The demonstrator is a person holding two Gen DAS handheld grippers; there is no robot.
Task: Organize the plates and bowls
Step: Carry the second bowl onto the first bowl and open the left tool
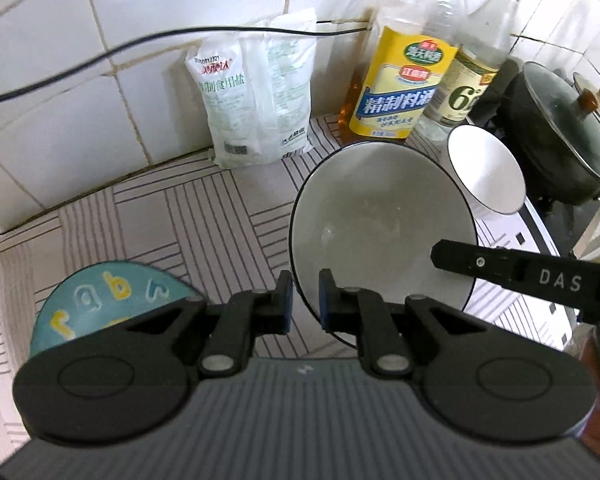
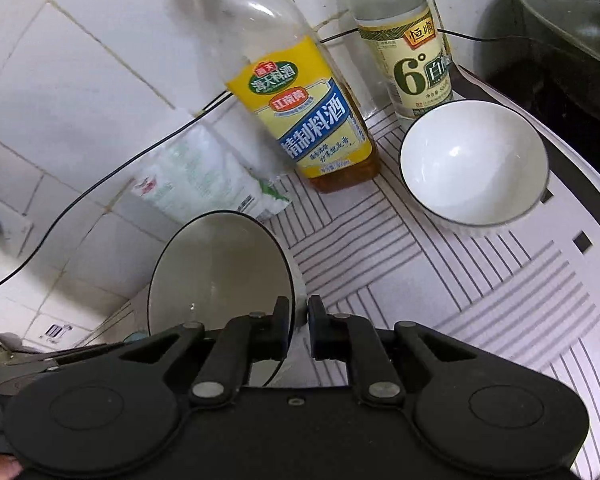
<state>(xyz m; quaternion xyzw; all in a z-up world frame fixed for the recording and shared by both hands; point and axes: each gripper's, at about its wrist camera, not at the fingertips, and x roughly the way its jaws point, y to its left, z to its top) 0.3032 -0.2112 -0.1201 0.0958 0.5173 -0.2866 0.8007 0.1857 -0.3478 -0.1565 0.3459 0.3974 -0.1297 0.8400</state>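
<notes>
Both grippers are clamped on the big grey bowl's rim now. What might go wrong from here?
1. The left gripper and right gripper pinch only the thin rim of the grey bowl on opposite sides; uneven motion could twist it loose.
2. The small white bowl sits close beside it and might get knocked.
3. The cooking wine bottle and vinegar bottle stand just behind; a swing could topple them.

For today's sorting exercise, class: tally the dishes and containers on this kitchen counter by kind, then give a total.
Bowls: 2, a large grey bowl and a small white bowl
Plates: 1, a teal lettered plate
Bottles: 2, a yellow-label bottle and a 6° bottle
Bags: 1, a white salt bag
Lidded pots: 1, a dark pot
Total: 7
</notes>
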